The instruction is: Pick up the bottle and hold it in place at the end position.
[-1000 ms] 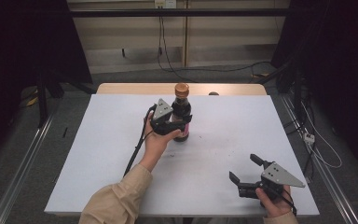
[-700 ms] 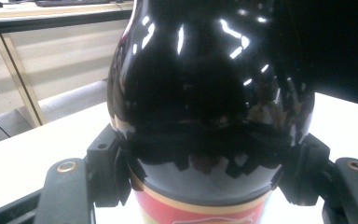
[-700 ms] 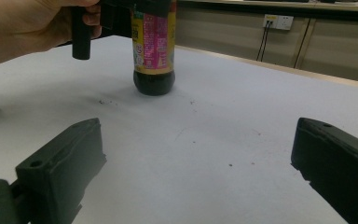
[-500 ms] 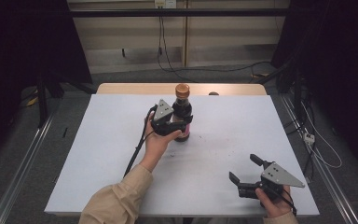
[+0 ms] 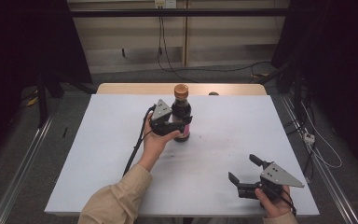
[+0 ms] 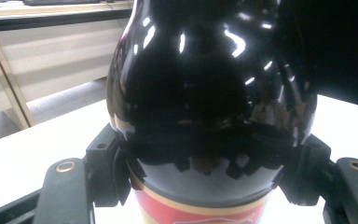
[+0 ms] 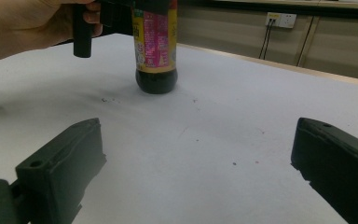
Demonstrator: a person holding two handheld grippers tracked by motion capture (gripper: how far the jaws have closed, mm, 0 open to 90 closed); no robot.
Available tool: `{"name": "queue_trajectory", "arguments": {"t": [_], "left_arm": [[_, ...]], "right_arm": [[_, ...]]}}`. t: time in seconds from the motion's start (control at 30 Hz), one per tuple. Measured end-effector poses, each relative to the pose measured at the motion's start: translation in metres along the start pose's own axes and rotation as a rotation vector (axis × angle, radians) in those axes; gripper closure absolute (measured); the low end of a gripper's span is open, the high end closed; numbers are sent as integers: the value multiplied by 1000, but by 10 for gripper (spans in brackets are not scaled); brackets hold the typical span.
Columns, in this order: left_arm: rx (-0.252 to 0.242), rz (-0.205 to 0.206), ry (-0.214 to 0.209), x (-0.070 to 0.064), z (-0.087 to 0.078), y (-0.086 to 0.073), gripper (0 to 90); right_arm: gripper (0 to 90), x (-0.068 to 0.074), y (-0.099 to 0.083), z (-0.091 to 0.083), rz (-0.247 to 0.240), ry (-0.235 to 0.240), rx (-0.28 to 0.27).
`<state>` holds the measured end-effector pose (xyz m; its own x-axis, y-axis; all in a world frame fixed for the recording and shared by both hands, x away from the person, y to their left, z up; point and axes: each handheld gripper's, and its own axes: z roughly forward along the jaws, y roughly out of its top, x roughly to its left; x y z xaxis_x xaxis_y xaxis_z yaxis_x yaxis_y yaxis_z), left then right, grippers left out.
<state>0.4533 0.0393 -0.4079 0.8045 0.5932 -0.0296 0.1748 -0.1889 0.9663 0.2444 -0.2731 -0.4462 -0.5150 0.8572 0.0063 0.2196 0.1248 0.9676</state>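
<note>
I counted one dark-filled bottle (image 5: pixel 182 113), upright mid-table (image 5: pixel 98 154), my left gripper (image 5: pixel 174 125) clamped round its body, while my right gripper (image 5: pixel 245 176) sat well apart, jaws spread wide.

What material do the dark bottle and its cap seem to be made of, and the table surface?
The bottle looks like glossy glass or hard plastic, dark from its contents: sharp bright highlights and mirror-like reflections show on it. I cannot tell which. Its cap looks like orange-brown plastic, smooth. The table top seems a matte white laminate or sheet, with no glare and small dark specks.
</note>
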Motion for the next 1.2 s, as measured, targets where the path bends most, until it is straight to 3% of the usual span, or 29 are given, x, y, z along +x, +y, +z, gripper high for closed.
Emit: {"name": "queue_trajectory", "arguments": {"t": [0.33,0.93,1.03,1.2], "left_arm": [[-9,1,-27,3,-1,-2,300],[-23,10,-45,6,0,-4,298],[-26,7,-45,5,0,-4,297],[-25,6,-39,4,-1,-5,297]], "right_arm": [[17,0,-1,7,10,15,21],[24,3,24,51,45,22,42],[24,3,24,57,66,23,45],[26,6,22,62,58,31,58]]}}
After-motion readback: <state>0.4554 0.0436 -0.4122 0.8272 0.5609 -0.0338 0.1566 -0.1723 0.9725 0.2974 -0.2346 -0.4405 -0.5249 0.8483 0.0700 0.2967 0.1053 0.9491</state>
